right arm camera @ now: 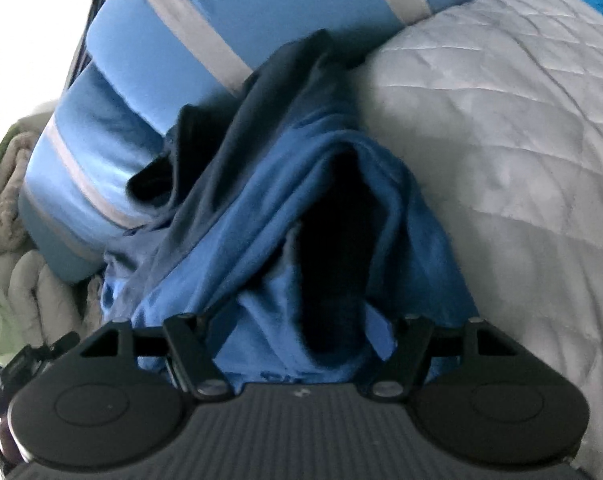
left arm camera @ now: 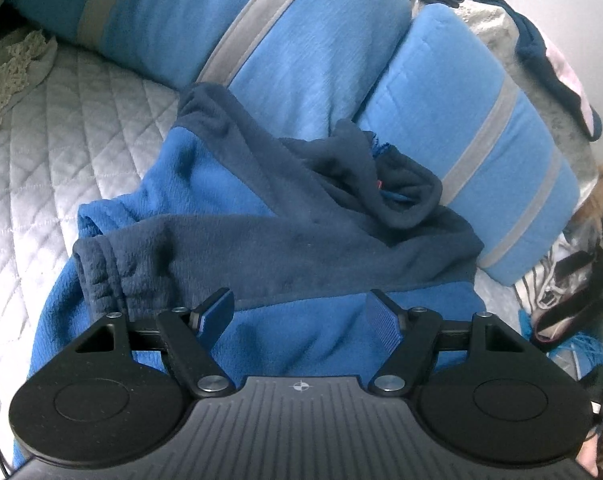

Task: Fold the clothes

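A blue and navy fleece garment [left arm camera: 261, 220] is seen crumpled at the centre of the frame on a grey quilted bedspread [left arm camera: 61, 140], its far edge pressed against light-blue striped pillows [left arm camera: 301, 40] in the upper half. The left gripper [left arm camera: 299, 314] is held wide apart just above the fleece, nothing between its blue pads [left arm camera: 217, 312]. In the right wrist view, the garment [right arm camera: 281, 200] is draped over the right gripper [right arm camera: 297, 344], whose fingertips are hidden; its state cannot be told.
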A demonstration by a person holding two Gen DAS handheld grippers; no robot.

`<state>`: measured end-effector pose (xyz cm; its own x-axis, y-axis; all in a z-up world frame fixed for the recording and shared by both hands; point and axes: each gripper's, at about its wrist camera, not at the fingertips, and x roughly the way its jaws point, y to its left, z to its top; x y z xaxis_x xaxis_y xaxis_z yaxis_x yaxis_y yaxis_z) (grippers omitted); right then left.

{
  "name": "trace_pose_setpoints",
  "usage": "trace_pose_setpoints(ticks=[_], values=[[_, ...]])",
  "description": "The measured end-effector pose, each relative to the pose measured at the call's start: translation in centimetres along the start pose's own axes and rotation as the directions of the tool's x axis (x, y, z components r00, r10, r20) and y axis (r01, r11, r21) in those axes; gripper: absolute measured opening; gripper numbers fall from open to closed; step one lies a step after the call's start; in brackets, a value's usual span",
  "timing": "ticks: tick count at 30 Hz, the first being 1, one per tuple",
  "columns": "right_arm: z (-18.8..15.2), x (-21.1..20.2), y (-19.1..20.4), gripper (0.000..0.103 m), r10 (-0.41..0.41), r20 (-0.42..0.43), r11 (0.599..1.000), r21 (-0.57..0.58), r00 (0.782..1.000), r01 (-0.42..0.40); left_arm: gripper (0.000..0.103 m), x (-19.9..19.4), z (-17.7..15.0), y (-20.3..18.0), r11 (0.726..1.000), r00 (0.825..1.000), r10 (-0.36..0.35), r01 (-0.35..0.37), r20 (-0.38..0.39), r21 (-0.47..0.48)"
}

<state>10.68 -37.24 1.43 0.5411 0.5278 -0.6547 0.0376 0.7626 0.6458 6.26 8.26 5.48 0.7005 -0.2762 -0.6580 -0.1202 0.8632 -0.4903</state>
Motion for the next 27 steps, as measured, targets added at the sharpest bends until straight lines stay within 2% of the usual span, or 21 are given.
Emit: trace_pose_setpoints(ticks=[7,9,10,12,13,17,24,27], values=[[-0.1,1.3,-1.0,0.078,0.031,-0.013,0.997,0.073,0.999,-0.030,0.072,0.2,-0.2,0.0,1.000,1.000,-0.002,0.001,-0.016,-0.009],[-0.2,1.3,-1.5,0.065,0.066,0.010,0.989,0.130,0.998,-0.067,0.072,0.3,-0.3,0.0,1.000,1.000,0.000,0.000,-0.021,-0.010],[-0.2,1.3,-1.8,0.056,0.082,0.022,0.984,0.158,0.996,-0.084,0.072,0.3,-0.3,0.0,1.000,1.000,0.000,0.000,-0.023,-0.010],[-0.4,1.1,-2.2,0.035,0.080,0.036,0.977,0.195,0.996,-0.086,0.072,0.3,-0.3,0.1,1.000,1.000,-0.002,0.001,-0.028,-0.013],[-0.4,1.0,-2.2,0.018,0.072,0.041,0.976,0.201,0.997,-0.079,0.072,0.4,-0.3,0.1,1.000,1.000,-0.002,0.001,-0.031,-0.015],[-0.6,0.5,-2.4,0.013,0.039,0.057,0.973,0.227,0.998,-0.051,0.072,0.4,-0.3,0.2,1.000,0.999,-0.003,0.002,-0.035,-0.022],[-1.1,-0.3,-2.9,0.012,-0.004,0.059,0.957,0.291,0.998,-0.013,0.072,0.3,0.1,0.8,0.999,1.000,0.007,-0.008,-0.023,-0.034],[-1.2,-0.9,-3.0,0.011,-0.014,0.074,0.959,0.282,0.997,-0.008,0.072,0.1,0.5,1.1,0.999,1.000,0.004,-0.004,-0.012,-0.045]])
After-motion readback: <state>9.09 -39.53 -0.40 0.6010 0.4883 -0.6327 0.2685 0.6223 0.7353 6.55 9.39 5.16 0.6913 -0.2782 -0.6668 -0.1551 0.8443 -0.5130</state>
